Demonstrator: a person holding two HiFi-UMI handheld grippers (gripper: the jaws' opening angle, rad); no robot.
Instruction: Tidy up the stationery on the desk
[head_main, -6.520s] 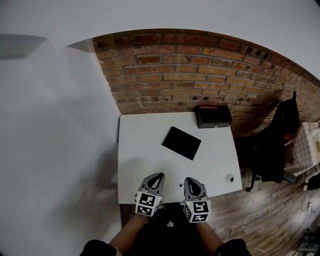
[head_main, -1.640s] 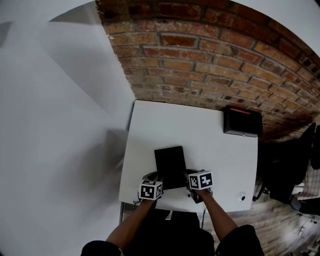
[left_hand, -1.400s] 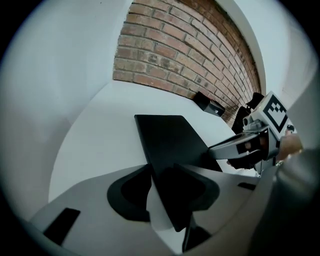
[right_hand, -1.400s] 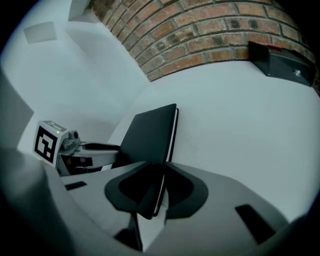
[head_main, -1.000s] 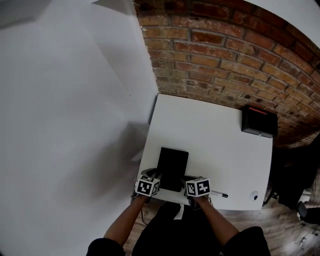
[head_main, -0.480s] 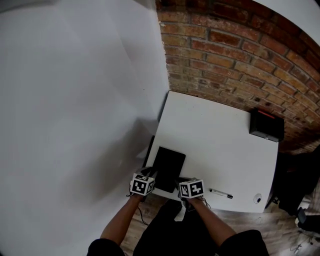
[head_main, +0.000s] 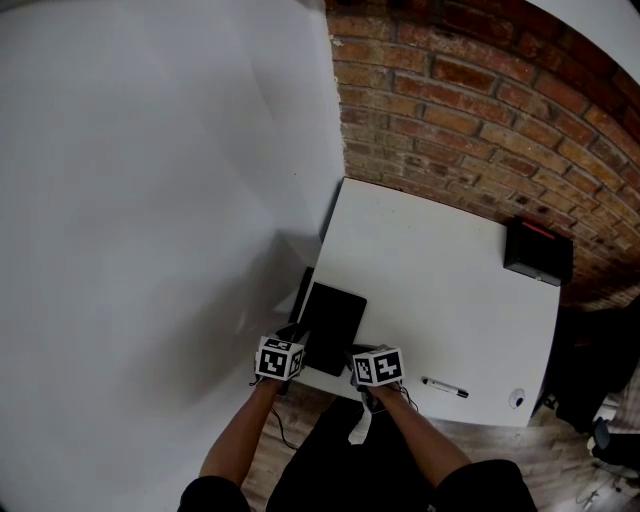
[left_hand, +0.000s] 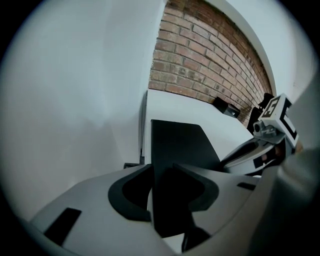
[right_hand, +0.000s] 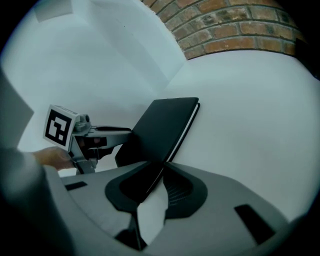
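A black notebook (head_main: 332, 318) lies flat at the near left corner of the white desk (head_main: 440, 280), its long side along the desk's left edge. My left gripper (head_main: 296, 340) is shut on the notebook's near left corner, and in the left gripper view the cover (left_hand: 182, 145) runs between the jaws of the left gripper (left_hand: 162, 192). My right gripper (head_main: 358, 354) is shut on the near right corner; in the right gripper view the notebook (right_hand: 165, 125) enters the right gripper (right_hand: 152, 187) edge-on. A black pen (head_main: 445, 387) lies on the desk to the right of my right hand.
A black box (head_main: 538, 253) with a red stripe stands at the far right corner against the brick wall. A small round object (head_main: 516, 399) sits at the near right corner. A white wall runs close along the desk's left side.
Both grippers have slid the notebook left, toward the desk's left edge. The pen, close beside the right gripper a second ago, now lies farther from it.
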